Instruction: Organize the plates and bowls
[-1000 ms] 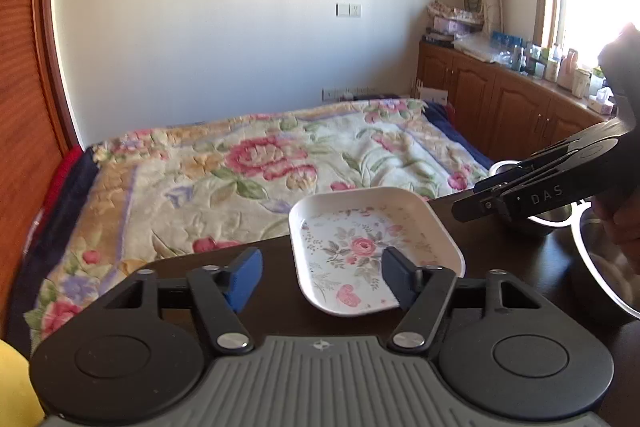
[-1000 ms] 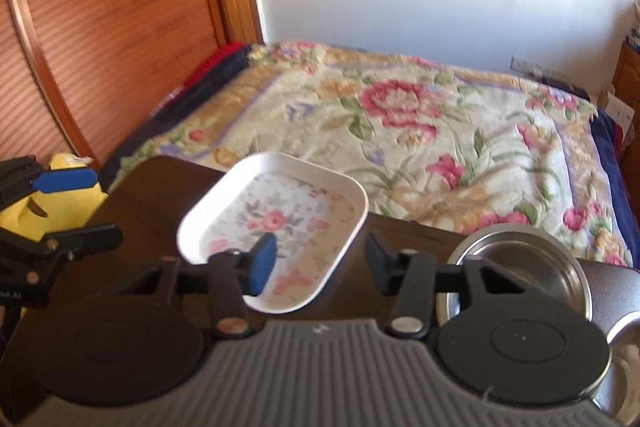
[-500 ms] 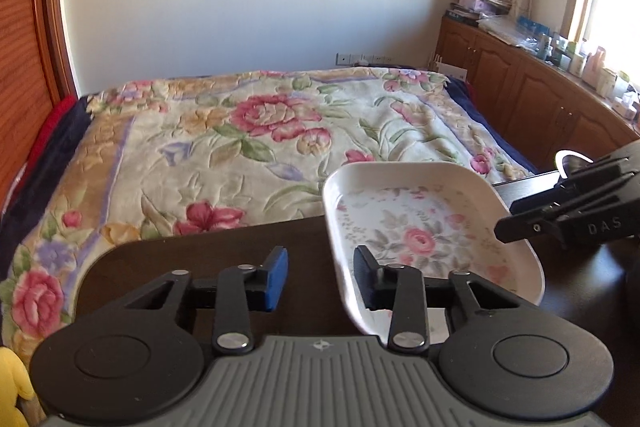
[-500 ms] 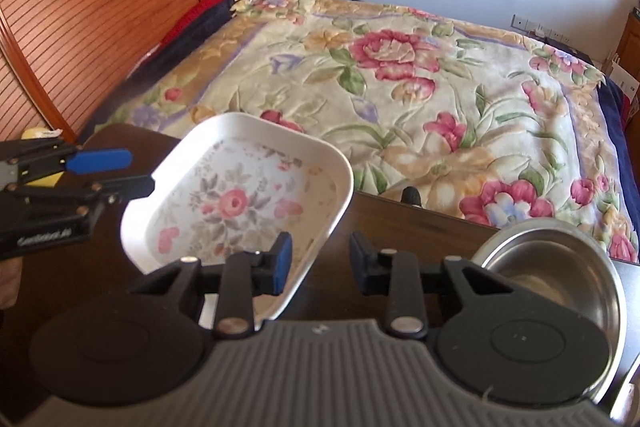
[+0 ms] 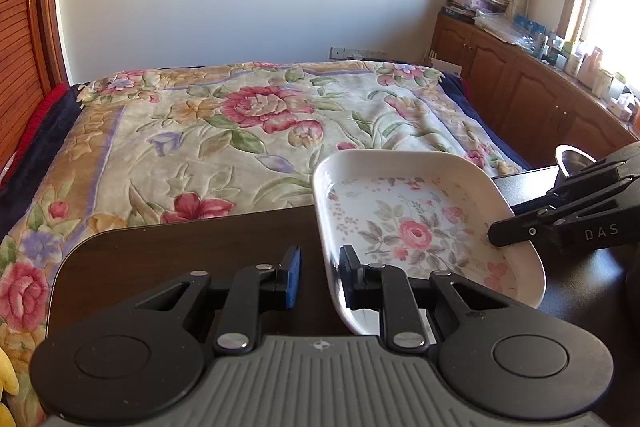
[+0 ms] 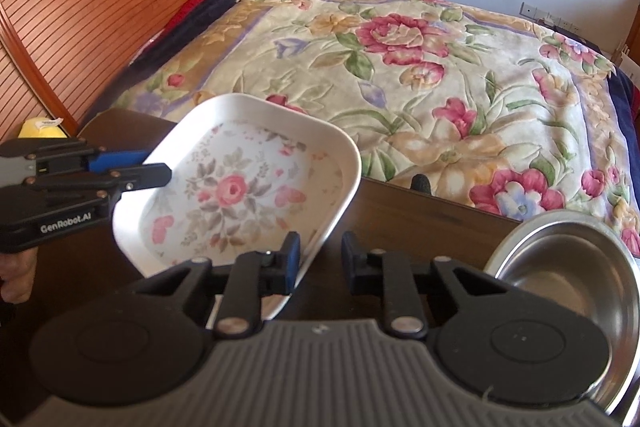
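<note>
The plate (image 5: 416, 227) sits on the table (image 5: 180, 251) at its bed-side edge, a bowl (image 6: 568, 267) beside it. Both grippers — left (image 5: 320, 277), right (image 6: 318, 259) — have just been closing, each straddling an opposite rim; whether the pads press yet, I cannot tell. Risk: thin, sloped rims slipping out if one side lifts first. The plate's long axis runs toward the bed, roughly level.
</note>
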